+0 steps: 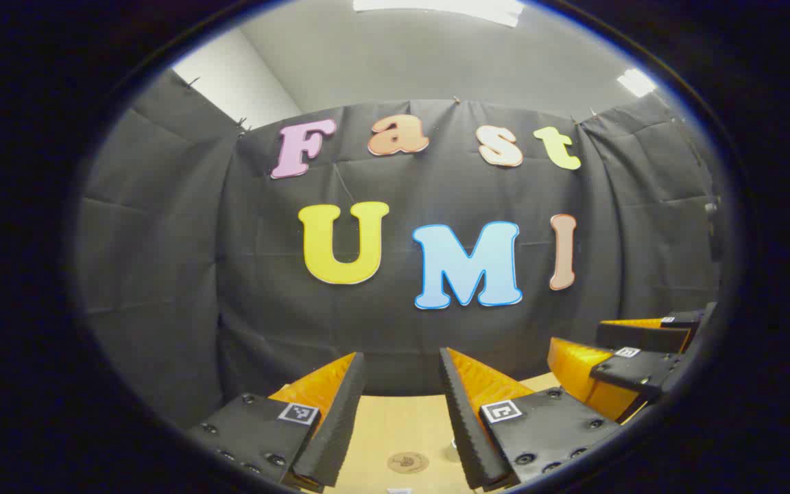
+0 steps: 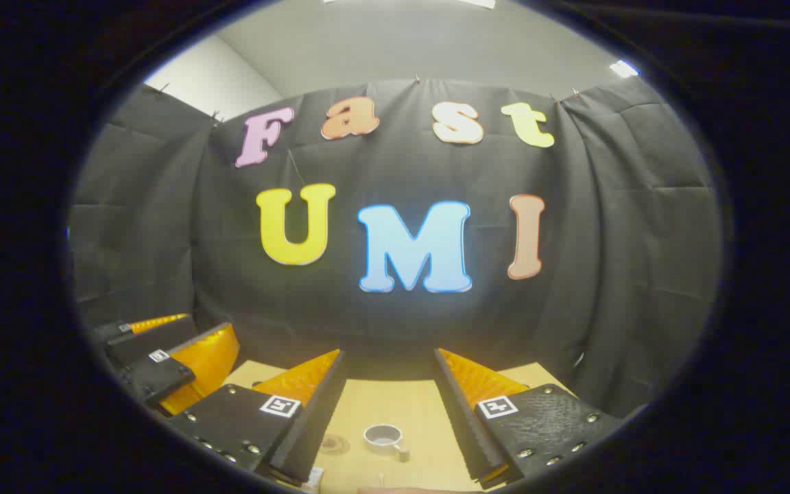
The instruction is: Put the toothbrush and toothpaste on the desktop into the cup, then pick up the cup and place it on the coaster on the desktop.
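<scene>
The cup (image 2: pixel 382 435) stands upright on the light wooden surface (image 2: pixel 402 401), with bare wood on every side of it. Beyond the cup, the far edge of the surface meets the black cloth wall (image 2: pixel 395 322). The round coaster (image 2: pixel 332 444) lies flat just left of the cup and does not touch it. In the left gripper view the coaster (image 1: pixel 407 462) lies near the bottom, and a small white piece of the cup (image 1: pixel 452 453) shows beside it, mostly hidden by a finger.

Both tongs are held high above the cup, level, facing the wall. The right tongs (image 2: pixel 388 412) are released, the two fingers wide apart with the cup seen between them, and they grasp nothing. The left tongs (image 1: pixel 402 405) are also released and empty. The left tongs (image 2: pixel 162 357) appear to the left of the cup in the right gripper view, and the right tongs (image 1: pixel 628 357) appear at the right in the left gripper view.

Above the cloth wall are a grey ceiling (image 1: pixel 436 55) and bright lamps (image 1: pixel 635 82).
</scene>
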Demonstrator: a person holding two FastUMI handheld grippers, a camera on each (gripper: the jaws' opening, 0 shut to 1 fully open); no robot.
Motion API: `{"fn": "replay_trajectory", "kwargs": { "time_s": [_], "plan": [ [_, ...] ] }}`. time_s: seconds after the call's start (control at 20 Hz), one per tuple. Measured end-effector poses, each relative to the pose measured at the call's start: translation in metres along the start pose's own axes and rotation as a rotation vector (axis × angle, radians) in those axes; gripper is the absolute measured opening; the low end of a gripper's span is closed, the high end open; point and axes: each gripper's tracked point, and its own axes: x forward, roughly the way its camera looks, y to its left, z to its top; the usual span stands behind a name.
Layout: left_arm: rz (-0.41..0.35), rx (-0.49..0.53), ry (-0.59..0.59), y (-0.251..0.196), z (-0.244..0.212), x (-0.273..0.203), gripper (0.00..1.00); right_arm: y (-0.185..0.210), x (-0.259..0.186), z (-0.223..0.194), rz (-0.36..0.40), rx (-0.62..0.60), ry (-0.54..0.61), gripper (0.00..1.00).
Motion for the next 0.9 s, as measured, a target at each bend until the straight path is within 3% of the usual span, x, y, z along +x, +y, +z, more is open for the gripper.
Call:
{"fn": "replay_trajectory", "kwargs": {
  "time_s": [0.05, 0.15, 0.2, 0.25, 0.3, 0.35, 0.45, 0.65, 0.9],
  "plan": [
    [0.001, -0.001, 0.003, 0.001, -0.001, 0.001, 0.71, 0.002, 0.002, 0.006, 0.012, 0.025, -0.026, 0.78],
    [0.005, -0.004, 0.006, 0.002, -0.004, 0.004, 0.66, 0.006, 0.003, 0.009, 0.028, 0.079, -0.049, 0.78],
    [-0.004, -0.014, 0.007, -0.001, -0.003, 0.005, 0.71, 0.008, 0.002, 0.010, 0.035, 0.112, -0.042, 0.78],
    [-0.016, -0.021, 0.006, -0.005, -0.003, 0.006, 0.71, 0.009, 0.002, 0.010, 0.042, 0.144, -0.030, 0.85],
    [-0.013, -0.015, 0.002, -0.005, -0.001, 0.007, 0.71, 0.008, 0.003, 0.011, 0.042, 0.167, -0.027, 0.79],
    [-0.013, -0.005, -0.008, -0.005, 0.001, 0.009, 0.76, 0.004, 0.004, 0.012, 0.033, 0.173, -0.032, 0.85],
    [-0.020, 0.017, -0.030, -0.010, 0.007, 0.011, 0.71, -0.004, 0.004, 0.009, 0.013, 0.151, -0.034, 0.80],
    [-0.048, 0.027, -0.028, -0.022, 0.005, 0.014, 0.71, 0.003, 0.004, 0.003, 0.011, 0.113, -0.012, 0.84],
    [-0.047, -0.003, 0.027, -0.019, -0.013, 0.022, 0.71, 0.003, 0.018, -0.010, 0.018, 0.097, 0.032, 0.82]
  ]
}}
